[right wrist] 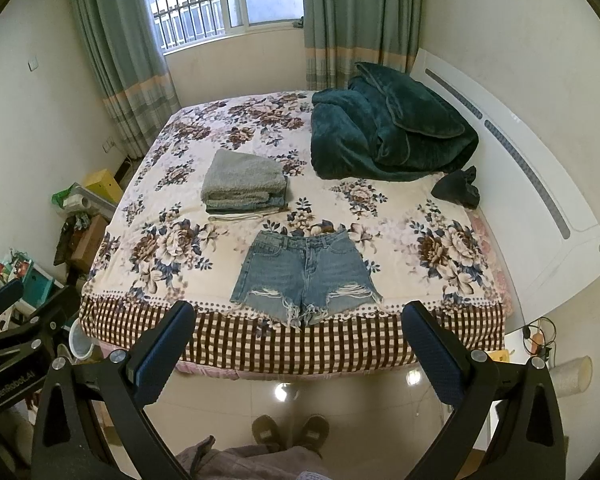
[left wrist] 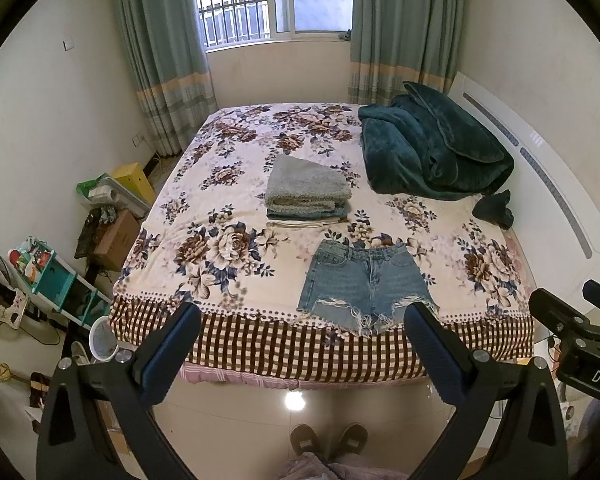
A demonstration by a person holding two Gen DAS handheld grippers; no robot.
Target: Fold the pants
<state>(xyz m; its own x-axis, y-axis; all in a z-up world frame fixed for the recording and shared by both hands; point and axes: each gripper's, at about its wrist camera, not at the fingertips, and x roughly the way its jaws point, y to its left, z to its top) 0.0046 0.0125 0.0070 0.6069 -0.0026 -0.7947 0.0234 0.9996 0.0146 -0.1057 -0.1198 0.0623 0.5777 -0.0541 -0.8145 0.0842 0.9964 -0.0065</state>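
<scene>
Blue denim shorts (left wrist: 364, 284) with frayed hems lie flat and unfolded on the floral bedsheet (left wrist: 204, 200), waistband away from me, hems at the near edge of the bed. They also show in the right wrist view (right wrist: 306, 276). My left gripper (left wrist: 302, 328) is open and empty, held back from the bed above the floor. My right gripper (right wrist: 300, 328) is open and empty too, at a similar distance. The right gripper's body shows at the right edge of the left wrist view (left wrist: 572, 328).
A stack of folded clothes (left wrist: 306, 192) topped by a grey fleece lies behind the shorts. A dark green blanket (left wrist: 432, 148) is heaped at the back right by the white headboard (left wrist: 540, 168). Boxes and a shelf (left wrist: 60, 276) crowd the floor to the left. My slippers (left wrist: 328, 438) stand before the bed.
</scene>
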